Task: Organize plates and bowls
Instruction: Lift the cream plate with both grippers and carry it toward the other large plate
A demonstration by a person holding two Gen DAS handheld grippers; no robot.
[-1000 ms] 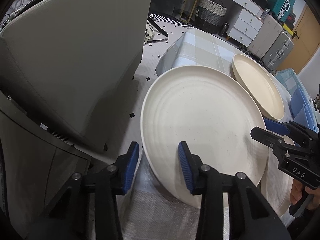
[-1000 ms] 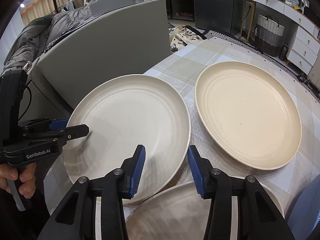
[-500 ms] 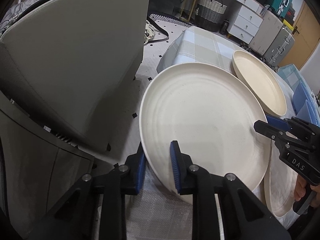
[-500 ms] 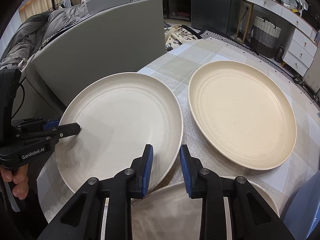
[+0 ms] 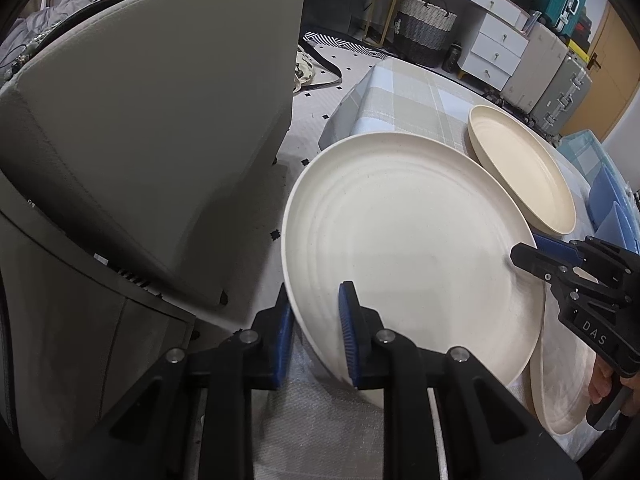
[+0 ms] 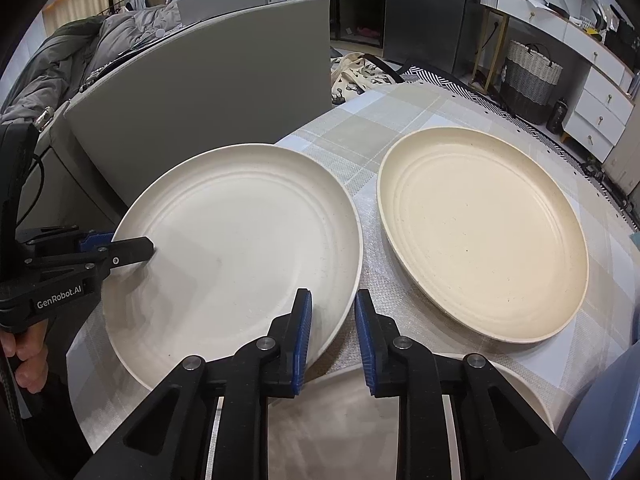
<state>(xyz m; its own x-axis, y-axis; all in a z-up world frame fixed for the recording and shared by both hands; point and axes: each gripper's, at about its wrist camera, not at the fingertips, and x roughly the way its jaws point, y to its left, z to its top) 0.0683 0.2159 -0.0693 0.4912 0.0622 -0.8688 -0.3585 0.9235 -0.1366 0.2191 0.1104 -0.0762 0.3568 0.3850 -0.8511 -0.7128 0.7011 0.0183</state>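
Left wrist view: your left gripper has just been closing and now pinches the near rim of the white plate, one pad under the lip, one on the inner face. The plate sits on the table at its left corner, with its left edge out past the cloth over the floor. The bite is shallow and right at the lip; if you lift from here alone, I'd expect the plate to pivot on the pads and slide out toward the chair. The right gripper holds the opposite rim, so raise both together or the plate twists. A third plate lies partly under the white one's right edge; dragging sideways could catch it. Right wrist view: your right gripper has also just been closing, its narrow jaws straddling the white plate's near-right rim, left pad on the inside, right pad outside. Contact looks thin, so a slip is likely if you tilt early. The cream plate lies just beside it on the cloth, apart; swing too low when carrying across and the rims will clip. The near plate is right under your fingers, so a dropped edge would land on it.
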